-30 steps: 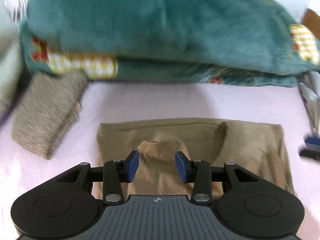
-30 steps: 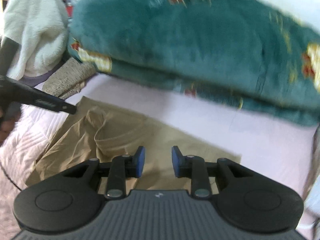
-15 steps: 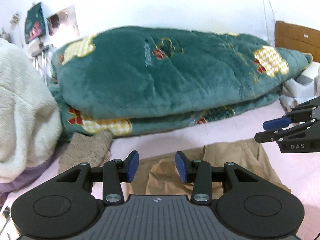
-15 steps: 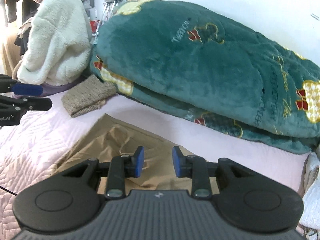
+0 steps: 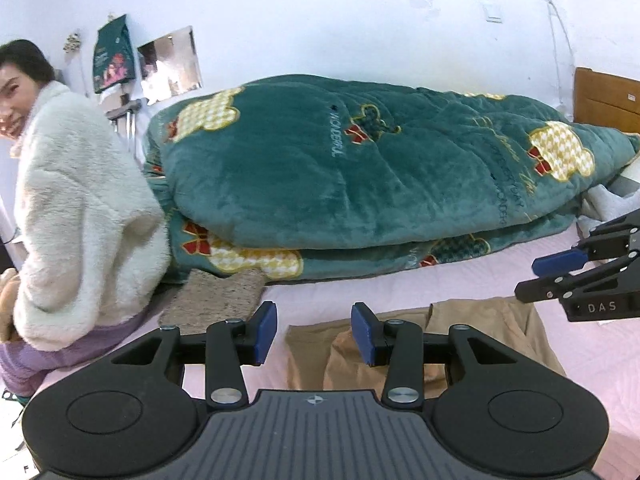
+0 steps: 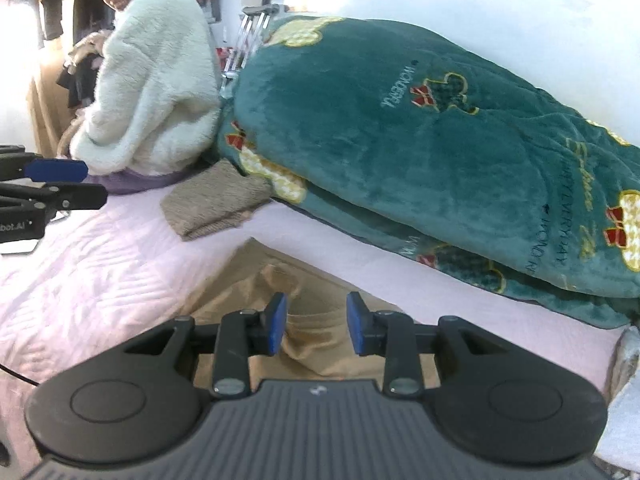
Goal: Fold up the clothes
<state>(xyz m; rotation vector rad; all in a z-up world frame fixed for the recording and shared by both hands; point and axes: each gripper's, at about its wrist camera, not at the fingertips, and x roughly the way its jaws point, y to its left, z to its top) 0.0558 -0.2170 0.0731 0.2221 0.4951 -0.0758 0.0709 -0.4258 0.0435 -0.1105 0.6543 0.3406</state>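
A folded tan garment (image 5: 492, 332) lies flat on the pink bedsheet (image 5: 460, 284), partly hidden behind my left gripper's body; in the right wrist view the tan garment (image 6: 256, 280) shows below and ahead of the fingers. My left gripper (image 5: 314, 334) hangs above the sheet, open, with nothing between its blue pads. My right gripper (image 6: 316, 326) is raised over the garment, open and empty. The right gripper (image 5: 560, 272) also shows at the right edge of the left wrist view, and the left gripper (image 6: 60, 184) at the left edge of the right wrist view.
A big rolled green blanket (image 5: 360, 176) fills the back of the bed. A folded grey-brown knit (image 5: 216, 296) lies left of the tan garment. A person in a fluffy white jacket (image 5: 80, 216) sits on the bed's left edge. Pale clothes (image 5: 612, 200) lie at the right.
Both grippers have risen and tilted up away from the tan garment, so the blanket, wall and seated person came into view. The garment stays flat on the sheet.
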